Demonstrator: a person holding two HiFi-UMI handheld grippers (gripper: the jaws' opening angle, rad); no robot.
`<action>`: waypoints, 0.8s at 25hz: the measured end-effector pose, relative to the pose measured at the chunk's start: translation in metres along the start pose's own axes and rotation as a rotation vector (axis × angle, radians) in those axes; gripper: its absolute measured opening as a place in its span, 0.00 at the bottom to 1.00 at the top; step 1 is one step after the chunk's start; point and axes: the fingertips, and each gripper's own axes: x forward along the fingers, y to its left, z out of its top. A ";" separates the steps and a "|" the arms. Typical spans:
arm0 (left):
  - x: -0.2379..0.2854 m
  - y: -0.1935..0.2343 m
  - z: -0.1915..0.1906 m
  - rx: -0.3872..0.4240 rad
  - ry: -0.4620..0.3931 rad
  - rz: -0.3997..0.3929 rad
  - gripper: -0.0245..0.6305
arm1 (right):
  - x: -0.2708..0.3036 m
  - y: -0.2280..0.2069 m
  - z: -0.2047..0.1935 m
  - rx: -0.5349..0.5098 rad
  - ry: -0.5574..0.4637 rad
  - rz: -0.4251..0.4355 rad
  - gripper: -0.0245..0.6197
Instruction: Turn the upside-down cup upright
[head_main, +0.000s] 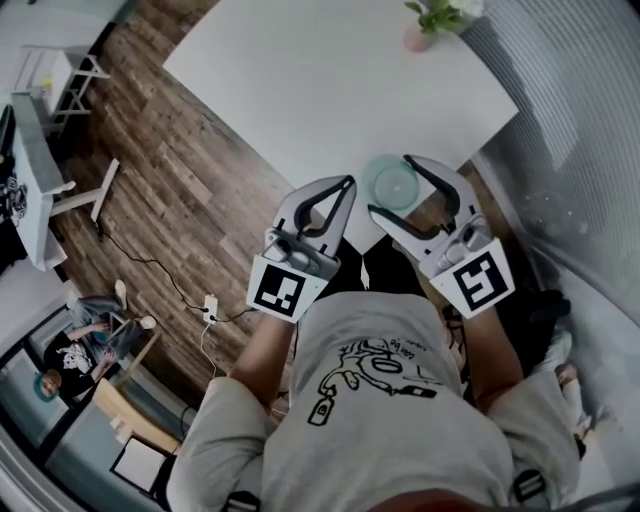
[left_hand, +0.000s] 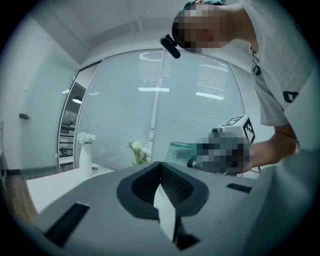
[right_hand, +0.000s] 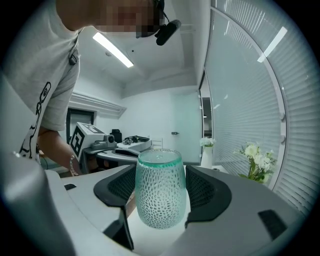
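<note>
Broad white table across the top of the head view. Below it, two hand-held tools: left gripper with jaws pressed together on nothing; right gripper clamped on the cup, pads against both its sides. Placed at the table's near edge, close beside the left gripper. Pale green see-through glass, dimpled all over, rounded belly low, thick greener flat end on top. Smallest, at the far corner: vase with flowers.

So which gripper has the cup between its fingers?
The right gripper: the dimpled green cup sits between its fingers. The left gripper has its fingers closed together on nothing.
</note>
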 end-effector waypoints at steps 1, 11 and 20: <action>-0.001 0.000 0.003 0.002 -0.004 0.002 0.04 | 0.000 0.000 0.003 -0.004 -0.003 0.002 0.55; -0.002 -0.005 0.039 0.025 -0.051 -0.009 0.04 | -0.010 -0.006 0.043 -0.003 -0.060 -0.022 0.55; -0.008 -0.008 0.079 0.067 -0.091 -0.004 0.04 | -0.018 -0.008 0.082 -0.037 -0.091 -0.018 0.55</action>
